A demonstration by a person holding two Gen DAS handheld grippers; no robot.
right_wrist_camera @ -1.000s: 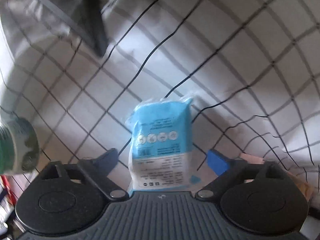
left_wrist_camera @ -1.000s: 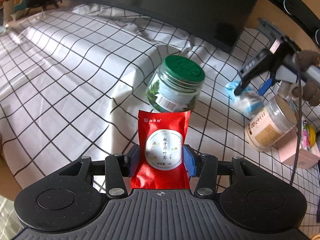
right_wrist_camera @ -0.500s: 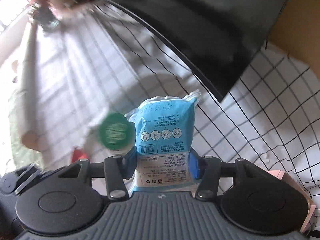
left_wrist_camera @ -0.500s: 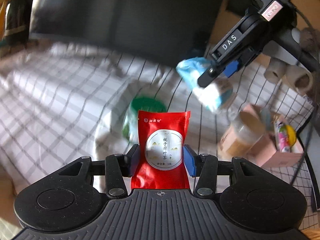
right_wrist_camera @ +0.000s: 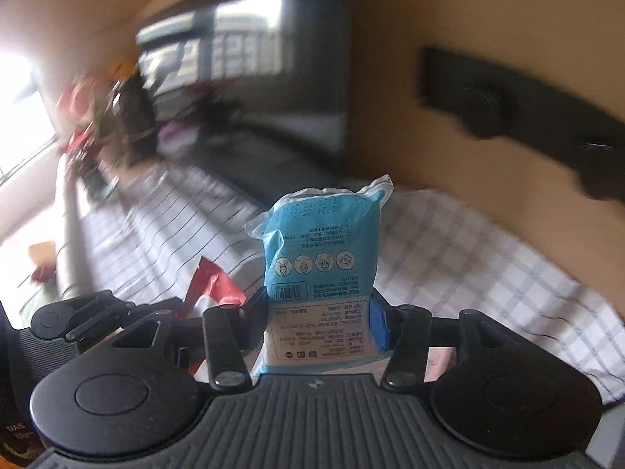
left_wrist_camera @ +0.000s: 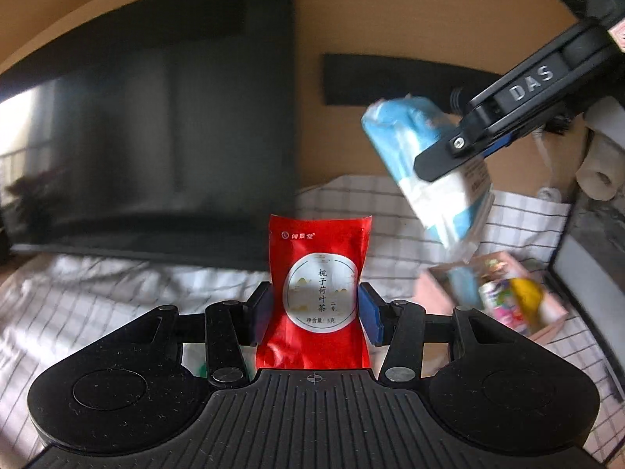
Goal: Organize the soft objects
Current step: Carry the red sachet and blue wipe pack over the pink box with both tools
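Note:
My left gripper (left_wrist_camera: 317, 314) is shut on a red tea sachet (left_wrist_camera: 318, 281) with a white round label, held upright above the checked cloth (left_wrist_camera: 117, 297). My right gripper (right_wrist_camera: 318, 318) is shut on a blue and white soft tissue pack (right_wrist_camera: 322, 262), also lifted off the cloth. In the left wrist view the right gripper (left_wrist_camera: 461, 152) hangs at upper right, clamping the blue pack (left_wrist_camera: 425, 179) above a pink box (left_wrist_camera: 543, 320). The red sachet (right_wrist_camera: 213, 281) shows low left in the right wrist view.
A large black screen (left_wrist_camera: 156, 148) stands behind the cloth. The pink box holds several colourful packets (left_wrist_camera: 508, 297). A black strip (left_wrist_camera: 390, 82) is on the tan wall. Paper rolls (left_wrist_camera: 597, 172) sit at far right. A blurred red toy (right_wrist_camera: 82, 117) stands far left.
Both grippers have risen and tilted up with their packs; the right one closed on the blue pack a second ago. The green-lidded jar and the tan jar have dropped out of view.

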